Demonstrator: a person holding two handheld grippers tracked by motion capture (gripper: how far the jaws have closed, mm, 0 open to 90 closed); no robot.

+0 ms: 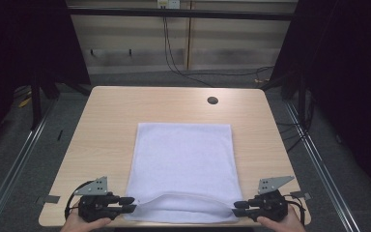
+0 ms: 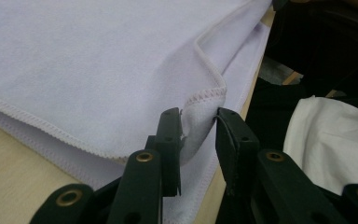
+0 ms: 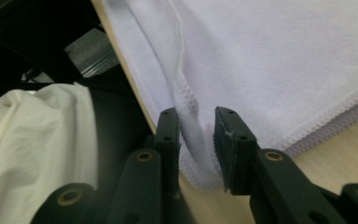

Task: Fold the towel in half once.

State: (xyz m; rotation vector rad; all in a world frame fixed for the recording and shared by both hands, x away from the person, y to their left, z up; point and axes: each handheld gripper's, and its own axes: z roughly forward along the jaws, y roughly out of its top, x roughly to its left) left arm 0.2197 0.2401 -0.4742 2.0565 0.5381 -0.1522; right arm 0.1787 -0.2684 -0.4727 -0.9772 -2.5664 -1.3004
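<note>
1. I see the towel (image 1: 183, 164) lying flat on the table (image 1: 101, 125), folded into a rectangle, its near edge along the table's front edge between my two grippers.

2. My left gripper (image 1: 128, 205) sits at the towel's near left corner, held in the left hand (image 1: 84, 223), pointing inward across the table.

3. In the left gripper view, the towel's stitched corner (image 2: 200, 116) stands up between the jaws. The jaws are parted; the corner leans on one jaw and a gap shows beside the other, so I call it open, not clamped.

4. My right gripper (image 1: 239, 209) sits at the near right corner, held in the right hand (image 1: 280, 223), pointing inward toward the left one.

5. In the right gripper view, the hemmed edge (image 3: 193, 135) hangs loosely between the jaws. It touches one jaw; at the other, I think there is a sliver of gap, though the angle is poor. I read it as open.

6. From above, the top layer's near edge bows up in a low arc between the two grippers, above the layer beneath it.

7. White cloth (image 3: 37, 140) shows below the table edge in both gripper views.

8. A dark round hole (image 1: 212, 100) lies near the table's far edge, well apart from the towel.
</note>
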